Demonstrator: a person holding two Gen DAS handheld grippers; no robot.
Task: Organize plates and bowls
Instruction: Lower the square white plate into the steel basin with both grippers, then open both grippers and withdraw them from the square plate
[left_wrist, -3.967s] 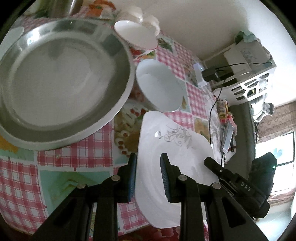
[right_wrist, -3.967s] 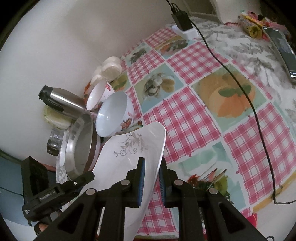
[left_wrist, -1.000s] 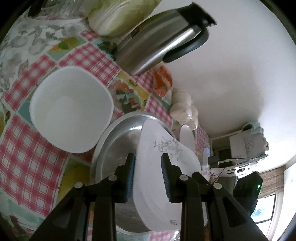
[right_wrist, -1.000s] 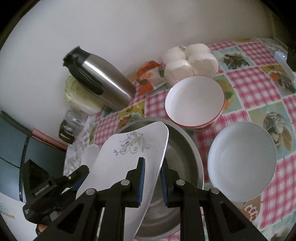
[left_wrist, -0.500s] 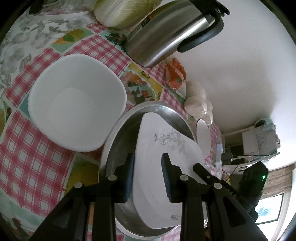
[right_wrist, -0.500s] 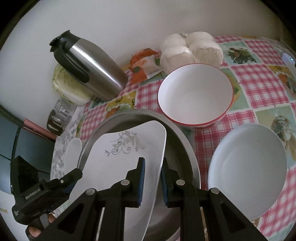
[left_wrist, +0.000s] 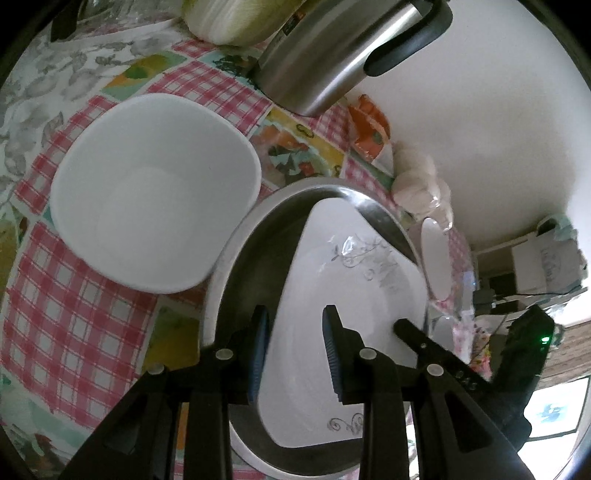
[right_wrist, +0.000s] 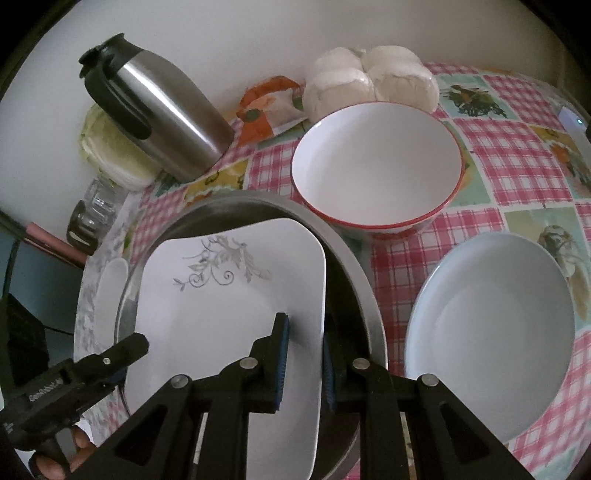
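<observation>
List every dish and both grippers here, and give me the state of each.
square plate: gripped on both edges, inside the steel basin
steel basin: upright
red-rimmed bowl: upright, empty
white bowl: empty
left gripper: shut on plate
right gripper: shut on plate

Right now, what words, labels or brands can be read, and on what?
"GenRobot.AI": left gripper body, right wrist view.
Right gripper marking, left wrist view: too blurred to read.
Orange packet: print too small.
Plate: scroll pattern only, no text.
</observation>
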